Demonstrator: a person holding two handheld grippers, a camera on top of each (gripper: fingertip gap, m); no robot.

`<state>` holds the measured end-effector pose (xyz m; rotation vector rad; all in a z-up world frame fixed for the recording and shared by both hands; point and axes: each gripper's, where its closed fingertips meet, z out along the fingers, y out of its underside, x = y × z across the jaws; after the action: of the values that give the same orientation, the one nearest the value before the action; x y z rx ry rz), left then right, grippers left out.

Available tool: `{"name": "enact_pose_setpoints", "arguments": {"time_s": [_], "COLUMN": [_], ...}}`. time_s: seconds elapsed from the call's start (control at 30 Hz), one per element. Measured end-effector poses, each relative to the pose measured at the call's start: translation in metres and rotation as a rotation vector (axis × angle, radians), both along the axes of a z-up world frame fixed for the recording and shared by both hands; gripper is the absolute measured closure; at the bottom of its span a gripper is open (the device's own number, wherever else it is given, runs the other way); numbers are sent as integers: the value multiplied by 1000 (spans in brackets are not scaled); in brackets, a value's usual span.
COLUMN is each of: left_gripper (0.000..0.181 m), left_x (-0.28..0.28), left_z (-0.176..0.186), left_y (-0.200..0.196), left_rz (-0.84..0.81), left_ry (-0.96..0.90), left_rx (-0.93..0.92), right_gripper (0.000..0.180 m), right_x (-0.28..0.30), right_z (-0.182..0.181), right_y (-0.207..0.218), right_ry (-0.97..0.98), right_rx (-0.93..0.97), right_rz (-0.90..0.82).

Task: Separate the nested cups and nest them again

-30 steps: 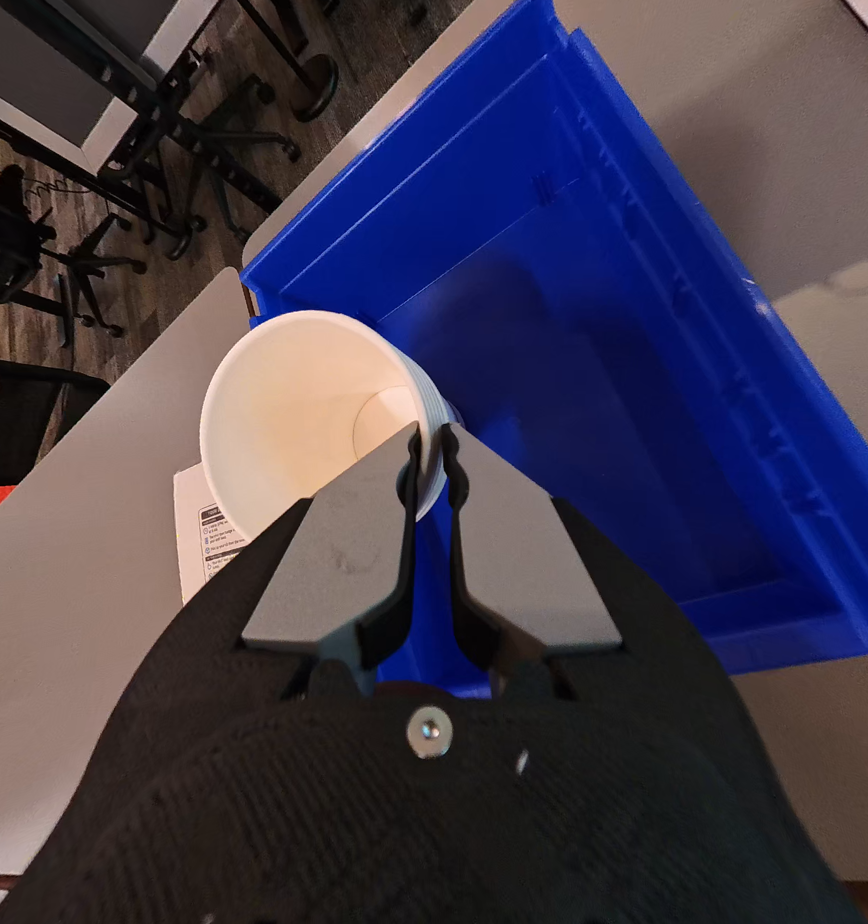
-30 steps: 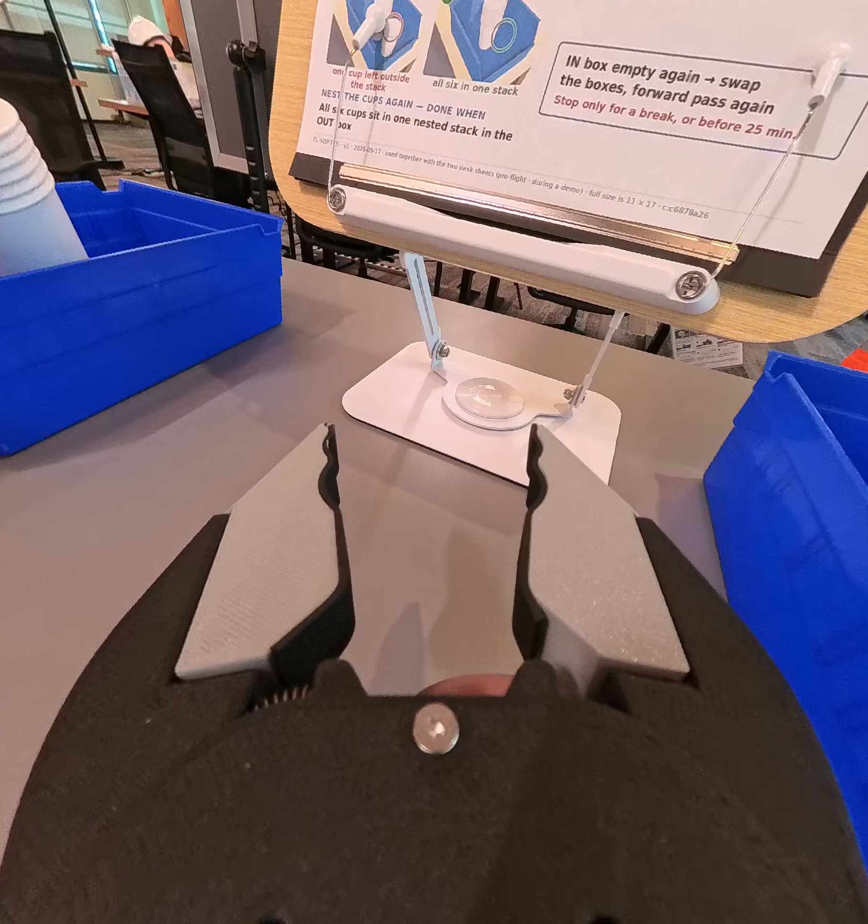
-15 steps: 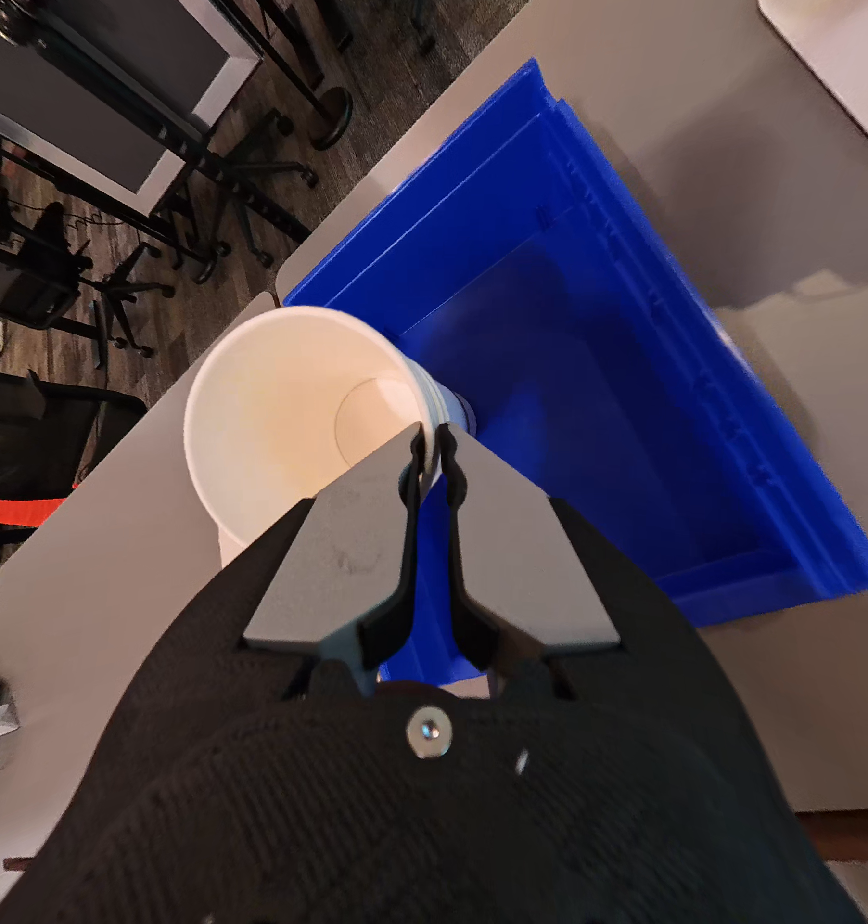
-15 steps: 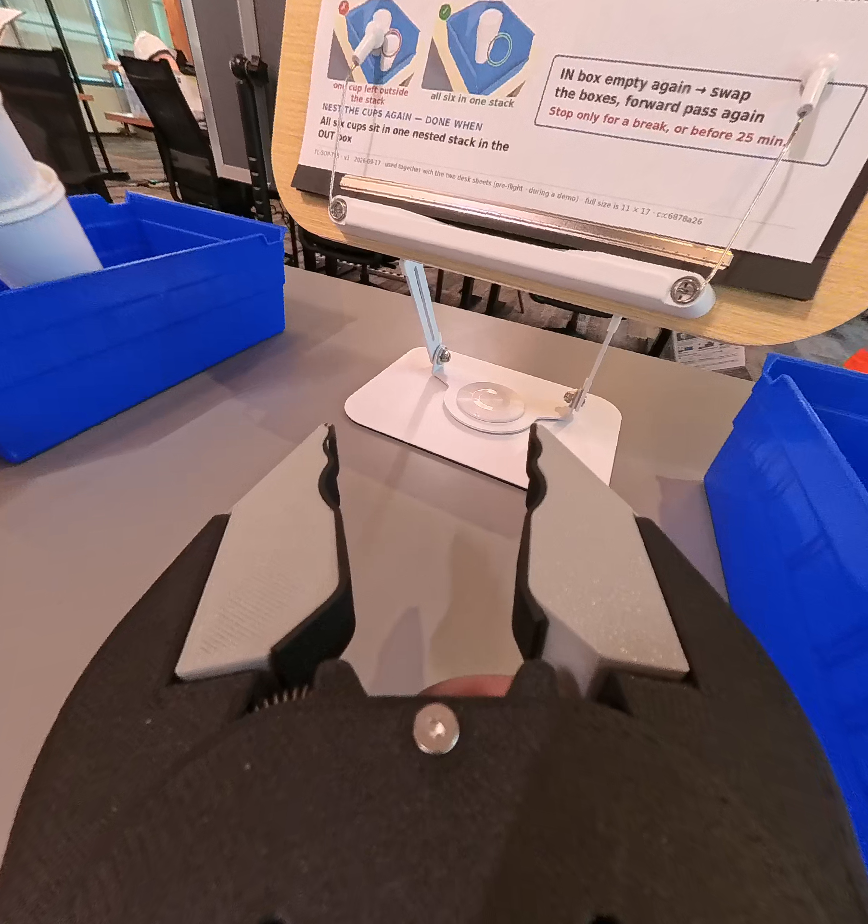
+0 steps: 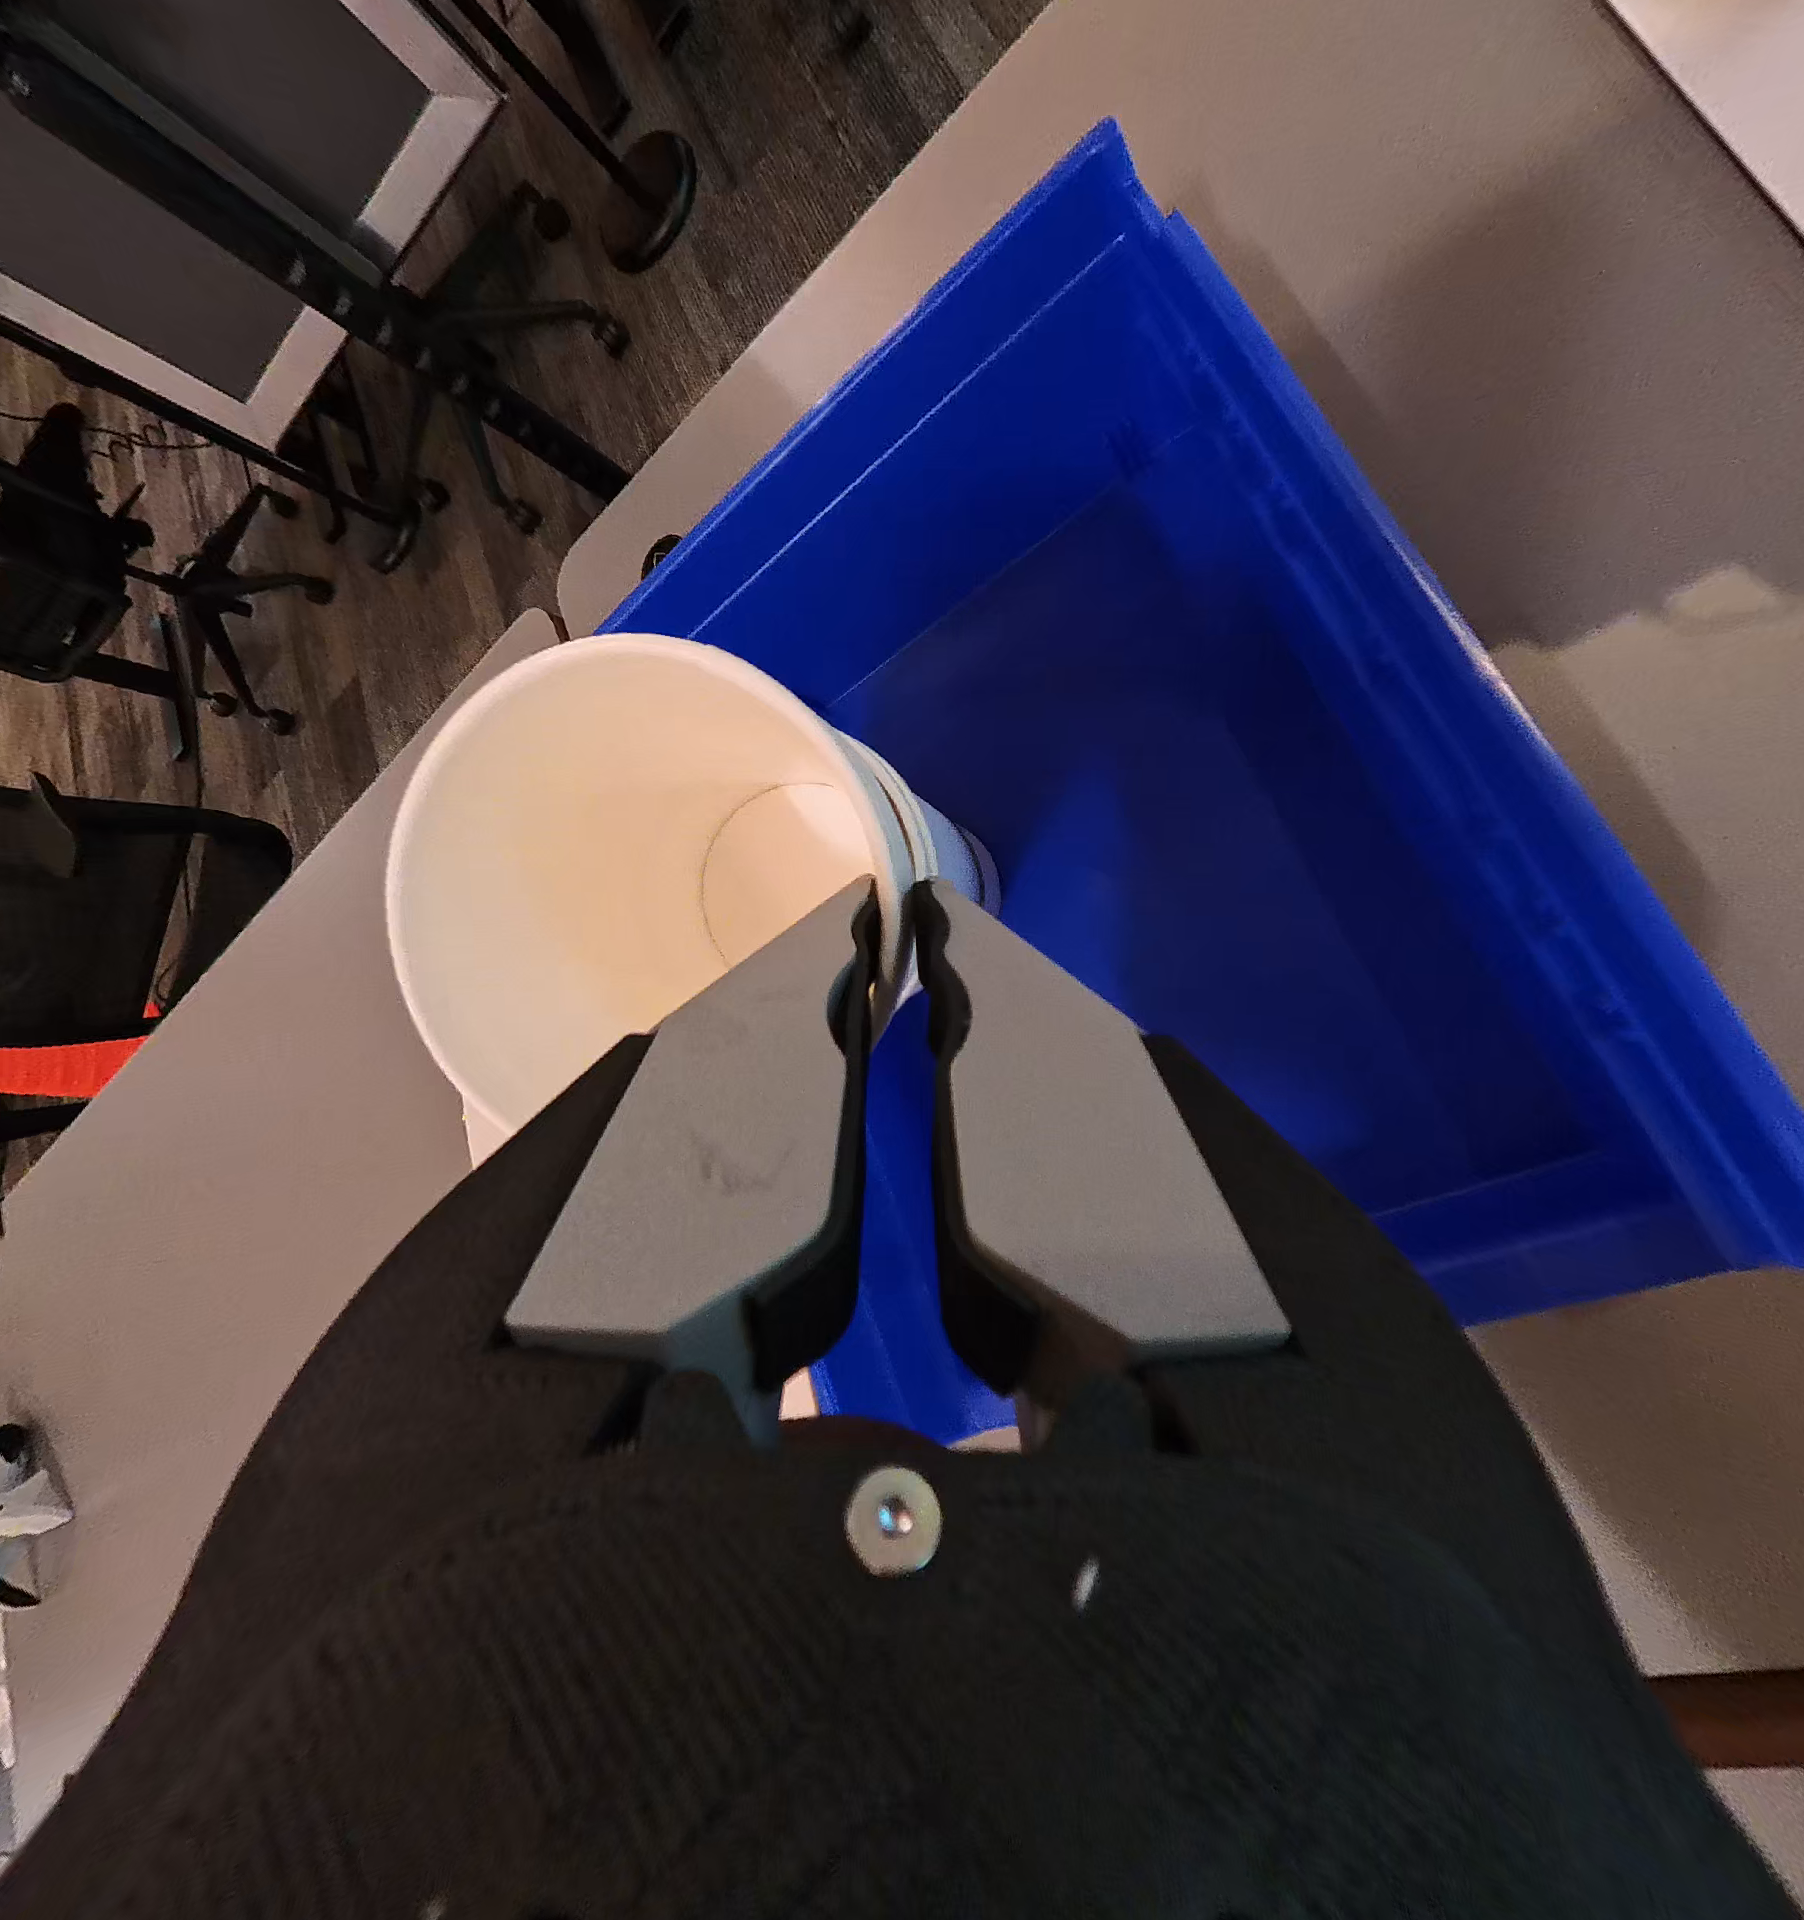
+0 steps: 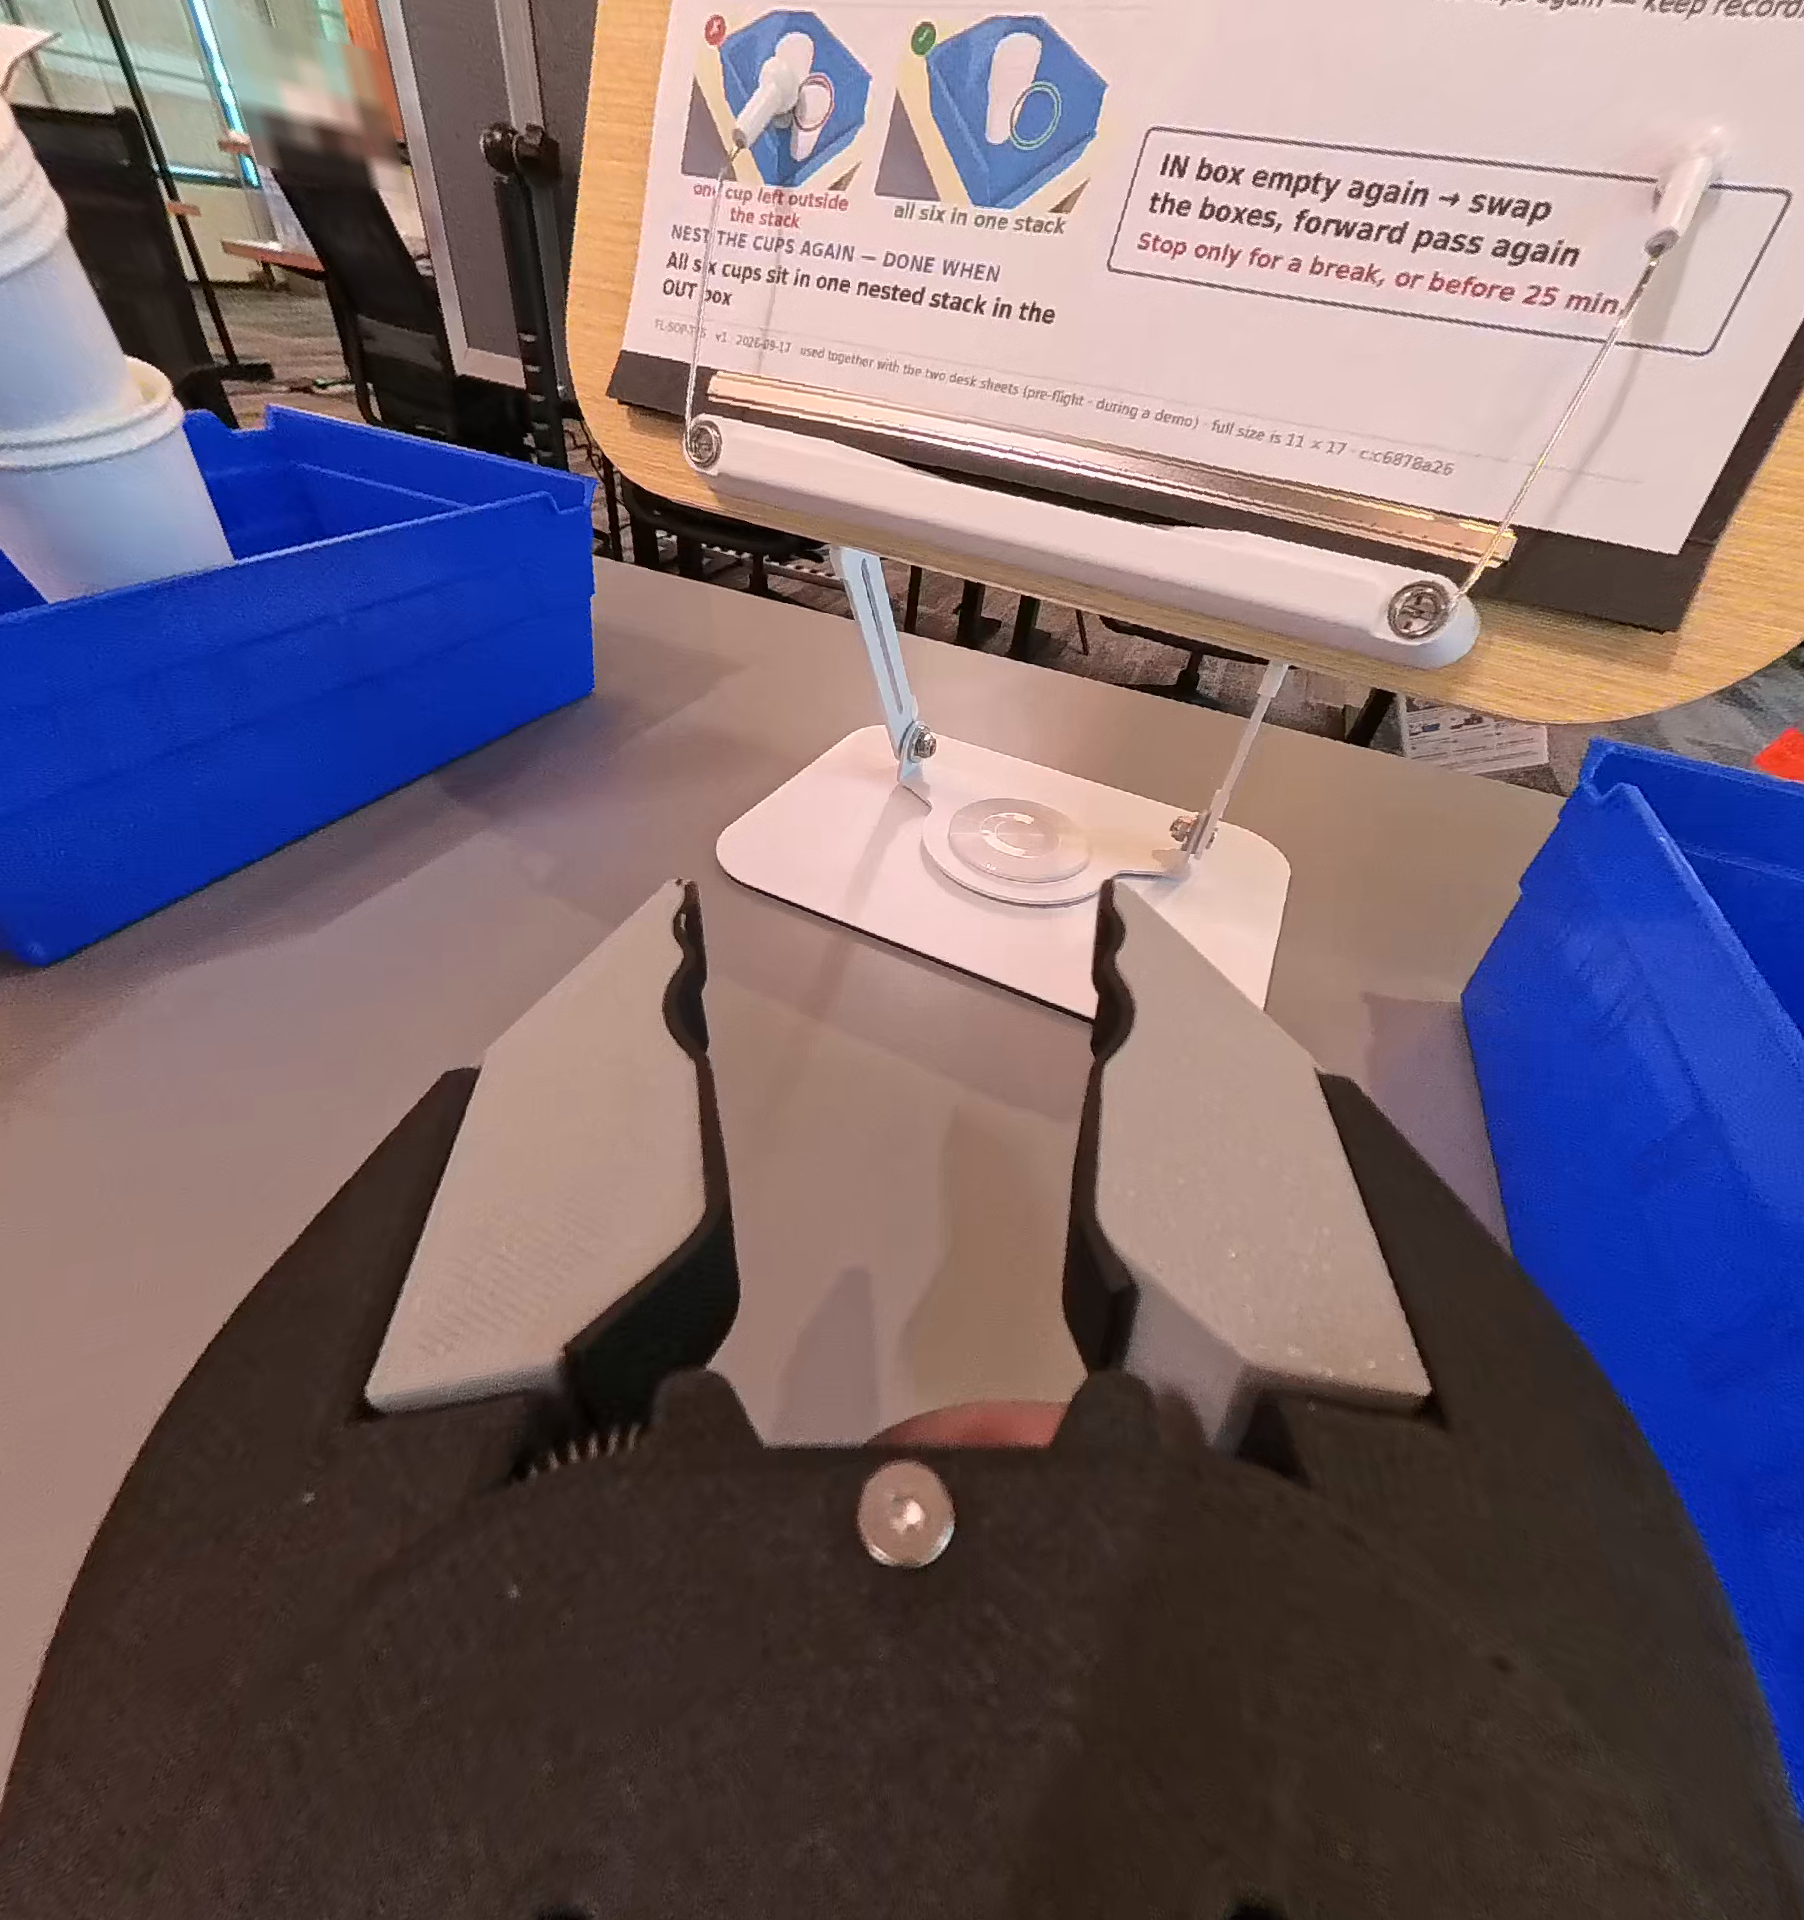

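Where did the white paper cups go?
The stack of nested white paper cups is pinched at its rim by the left gripper, over the left blue plastic bin; it shows far left in the right wrist view.

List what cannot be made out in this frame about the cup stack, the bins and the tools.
- Cup stack: base hidden; left wrist view, left tool and cup mouth cover it; right wrist view, bin wall does.
- Cup count: rims bunched, top cut by the right wrist view's edge.
- Right-hand bin: contents cut by the edge.
- Right tool: unseen from the left wrist view.
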<state>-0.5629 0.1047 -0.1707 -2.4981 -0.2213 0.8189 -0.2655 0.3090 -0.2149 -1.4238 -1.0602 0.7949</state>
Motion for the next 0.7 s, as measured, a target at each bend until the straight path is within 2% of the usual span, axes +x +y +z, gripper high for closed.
{"name": "enact_pose_setpoints", "arguments": {"time_s": [0.2,0.47,0.63,0.7], "left_gripper": [177,178,177,176], "left_x": [-14,-23,-25,-28], "left_z": [3,2,-10,-25], "left_y": [5,6,7,1], "left_rz": [-20,-141,-208,-208], "left_ry": [-78,-258,-295,-285], "left_rx": [-37,-128,-180,-262], "right_gripper": [108,108,108,109], "right_x": [2,-3,-4,-4], "right_z": [-4,-9,-5,-5], "right_y": [6,-1,-7,-9], "right_ry": [-14,-51,-38,-41], "right_rx": [2,46,34,48], "right_rz": [-14,1,20,23]}}
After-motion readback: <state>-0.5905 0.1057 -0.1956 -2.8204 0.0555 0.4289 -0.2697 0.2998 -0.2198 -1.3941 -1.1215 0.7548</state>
